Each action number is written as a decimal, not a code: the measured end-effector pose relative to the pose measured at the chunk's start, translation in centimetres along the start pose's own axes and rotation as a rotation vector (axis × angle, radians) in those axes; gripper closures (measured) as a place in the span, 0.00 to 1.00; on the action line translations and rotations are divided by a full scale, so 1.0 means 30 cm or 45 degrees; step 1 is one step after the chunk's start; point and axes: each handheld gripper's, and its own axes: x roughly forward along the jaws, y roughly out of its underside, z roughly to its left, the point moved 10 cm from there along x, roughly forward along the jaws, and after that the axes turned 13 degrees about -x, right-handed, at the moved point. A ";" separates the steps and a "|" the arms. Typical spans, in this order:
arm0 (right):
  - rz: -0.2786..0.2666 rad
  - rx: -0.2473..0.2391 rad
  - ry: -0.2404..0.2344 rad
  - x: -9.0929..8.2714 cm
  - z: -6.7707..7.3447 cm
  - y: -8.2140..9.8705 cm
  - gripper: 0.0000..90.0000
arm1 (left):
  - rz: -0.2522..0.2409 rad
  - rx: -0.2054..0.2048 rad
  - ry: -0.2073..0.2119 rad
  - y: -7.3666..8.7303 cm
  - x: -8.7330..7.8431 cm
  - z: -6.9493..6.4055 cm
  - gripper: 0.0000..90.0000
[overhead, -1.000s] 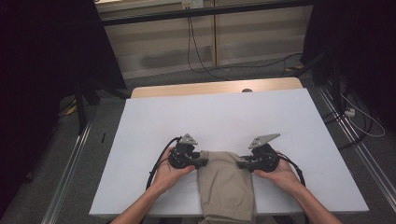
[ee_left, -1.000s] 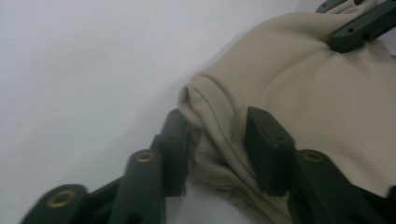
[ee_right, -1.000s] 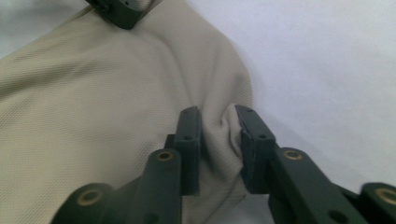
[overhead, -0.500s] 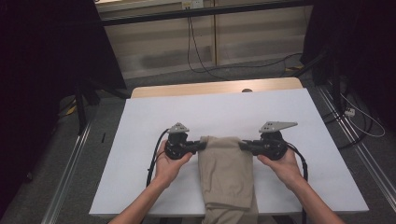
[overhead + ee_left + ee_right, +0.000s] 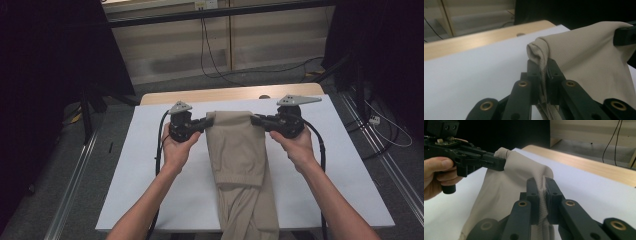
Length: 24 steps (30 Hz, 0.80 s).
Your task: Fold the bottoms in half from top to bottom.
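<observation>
A beige garment (image 5: 237, 150) hangs between my two grippers, and its lower part trails over the table's near edge. My left gripper (image 5: 207, 121) is shut on the garment's top left corner (image 5: 537, 50); its jaws have just been closing with the cloth pinched between them. My right gripper (image 5: 252, 119) is shut on the top right corner (image 5: 544, 173), and its jaws have also just been closing on the fabric. Both grippers are held above the table, facing each other. The left gripper (image 5: 499, 162) appears in the right gripper view, gripping the far corner.
A white sheet (image 5: 150, 165) covers the table, with a wooden strip (image 5: 225, 95) bare along the far edge. Cables (image 5: 215, 55) lie on the floor beyond it. Metal rails (image 5: 75, 190) run along both sides of the table.
Both grippers have risen and moved away from the person toward the far edge. They carry the garment's top edge with them, so the cloth now hangs stretched between them.
</observation>
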 end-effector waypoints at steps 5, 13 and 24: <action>-0.025 -0.001 0.033 0.024 -0.051 -0.076 0.93 | -0.057 -0.007 -0.026 -0.097 0.015 0.021 0.93; -0.036 0.024 0.092 0.079 -0.166 -0.167 0.93 | -0.108 -0.046 -0.050 -0.217 0.075 0.068 0.93; -0.039 0.103 0.159 0.181 -0.282 -0.168 0.93 | -0.110 -0.096 -0.082 -0.292 0.154 0.138 0.93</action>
